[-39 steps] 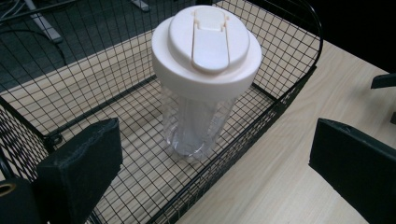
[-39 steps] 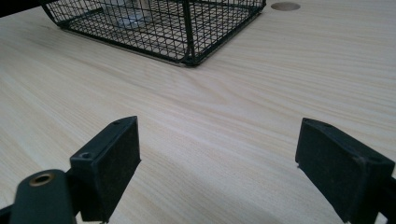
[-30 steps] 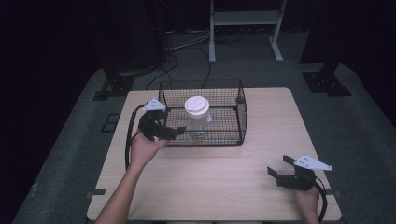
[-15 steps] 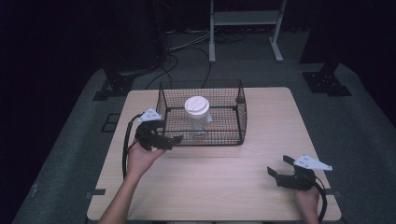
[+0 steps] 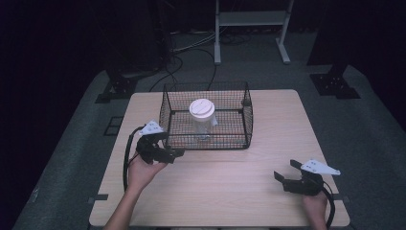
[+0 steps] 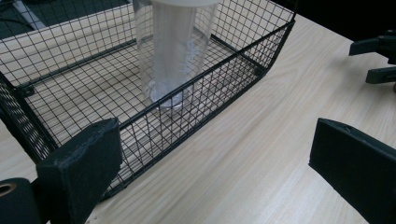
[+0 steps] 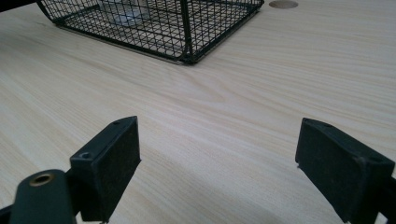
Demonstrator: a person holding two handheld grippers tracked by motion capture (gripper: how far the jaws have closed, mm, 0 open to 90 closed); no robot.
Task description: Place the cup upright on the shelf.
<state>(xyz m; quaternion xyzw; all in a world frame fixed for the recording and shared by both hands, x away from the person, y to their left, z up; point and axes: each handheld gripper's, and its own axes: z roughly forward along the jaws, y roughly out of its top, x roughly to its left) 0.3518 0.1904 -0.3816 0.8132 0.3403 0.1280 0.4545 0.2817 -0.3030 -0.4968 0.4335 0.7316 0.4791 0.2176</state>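
Left gripper (image 5: 168,152), jaws spread wide and empty, sits just outside the wire basket (image 5: 207,142); the upright lidded cup (image 5: 202,120) stands inside, ahead of it, far nearer than the open, empty right gripper (image 5: 286,175).

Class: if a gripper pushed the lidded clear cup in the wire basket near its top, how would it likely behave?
The cup stands tall on a narrow base, so it would probably tip. It looks empty, thin plastic: likely light. The basket walls should stop it.

Clear plastic cup (image 6: 175,51) inside black wire basket (image 6: 243,60): lid cropped by top edge. Basket's far side cropped likewise in right gripper view.
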